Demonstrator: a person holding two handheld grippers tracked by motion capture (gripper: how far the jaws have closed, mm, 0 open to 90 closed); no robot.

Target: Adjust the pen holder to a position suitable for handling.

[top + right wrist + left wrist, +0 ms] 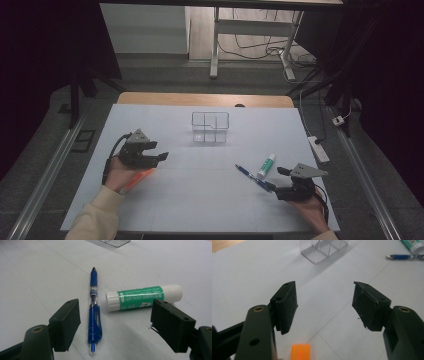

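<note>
Left gripper (pixel 324 305) jaws wide apart, nothing between; orange marker (pixel 300 352) flat on table just beneath. Right gripper (pixel 115 325) jaws spread, empty, over blue pen (pixel 94 312); green-labelled glue stick (pixel 143 298) just beside. White table sheet (pixel 200 200), dim room. Clear divided organizer (pixel 210 127) farther back.

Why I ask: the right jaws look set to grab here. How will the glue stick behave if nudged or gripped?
The glue stick lies on its side and looks round, so a nudge would probably roll it across the flat white table. Its smooth plastic tube seems stiff and light, perhaps a little slippery. The blue pen close beside it might get bumped.
</note>
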